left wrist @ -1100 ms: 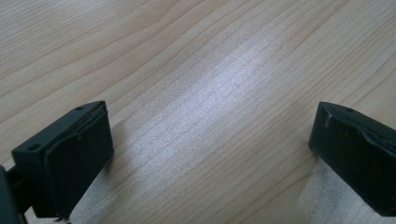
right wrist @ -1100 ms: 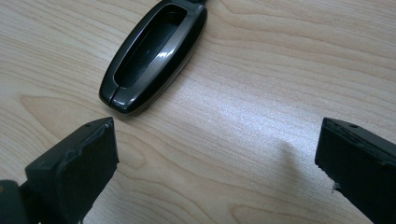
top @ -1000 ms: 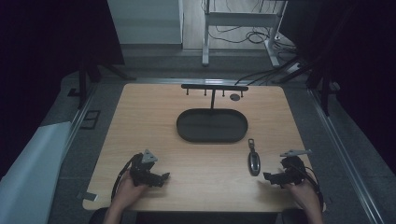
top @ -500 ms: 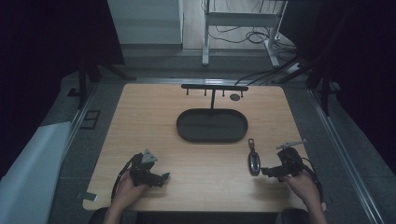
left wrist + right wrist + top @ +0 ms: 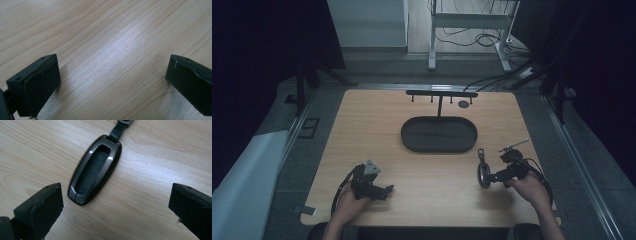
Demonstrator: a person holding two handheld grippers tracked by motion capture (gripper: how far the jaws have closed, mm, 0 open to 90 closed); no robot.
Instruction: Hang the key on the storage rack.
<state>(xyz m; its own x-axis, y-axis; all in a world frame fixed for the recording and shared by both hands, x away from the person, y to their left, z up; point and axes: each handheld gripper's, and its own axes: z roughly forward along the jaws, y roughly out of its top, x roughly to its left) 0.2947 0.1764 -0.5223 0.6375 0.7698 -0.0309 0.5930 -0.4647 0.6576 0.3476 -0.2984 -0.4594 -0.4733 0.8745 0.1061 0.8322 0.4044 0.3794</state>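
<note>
The right gripper (image 5: 115, 202) had its jaws wide apart, holding nothing; the dark key fob (image 5: 96, 168) lay flat on the desk (image 5: 162, 157) at upper centre of its view, between them. The left gripper (image 5: 112, 82) gaped wide over bare wood.

Pale wooden table (image 5: 155, 170): smooth, matt grain, soft sheen seen under light. Dark oval key fob (image 5: 96, 168): glossy metallic-looking rim, matt inset panel, possibly suede-like. Black strap (image 5: 117, 130): matt. Black oval tray (image 5: 439, 134): finish judged matt, view poor.
</note>
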